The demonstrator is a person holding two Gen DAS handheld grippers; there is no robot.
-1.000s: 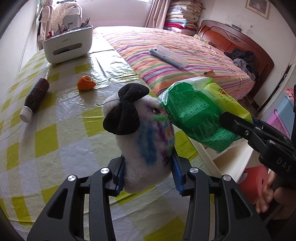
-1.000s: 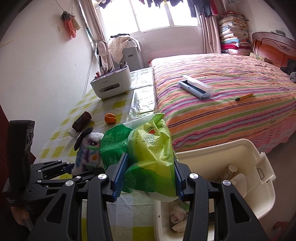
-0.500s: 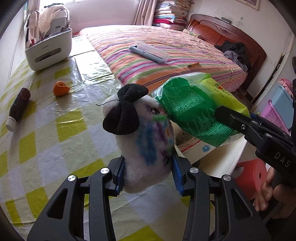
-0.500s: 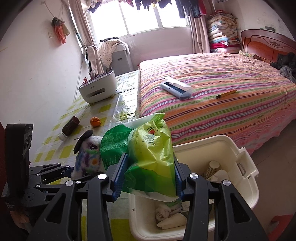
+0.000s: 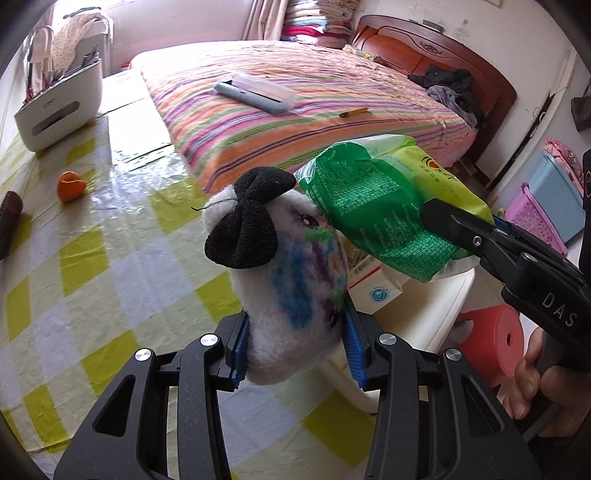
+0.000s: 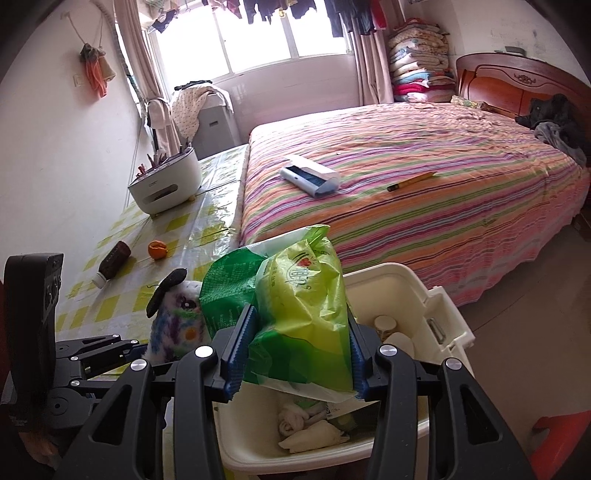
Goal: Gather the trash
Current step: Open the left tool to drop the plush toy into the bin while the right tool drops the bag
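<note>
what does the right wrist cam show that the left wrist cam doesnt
Only the right wrist view shows inside the white bin: crumpled tissues and paper cups, plus the window.

Only the left wrist view shows the red stool, pink basket and the hand on the right gripper.

Both show the green bag, plush toy, orange peel and striped bed.

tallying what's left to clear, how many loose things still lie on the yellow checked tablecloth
2, not counting the white organiser box at the far end: a dark brown bottle with a white cap lying on its side, and an orange fruit peel beside it. More may sit behind the grippers.
</note>
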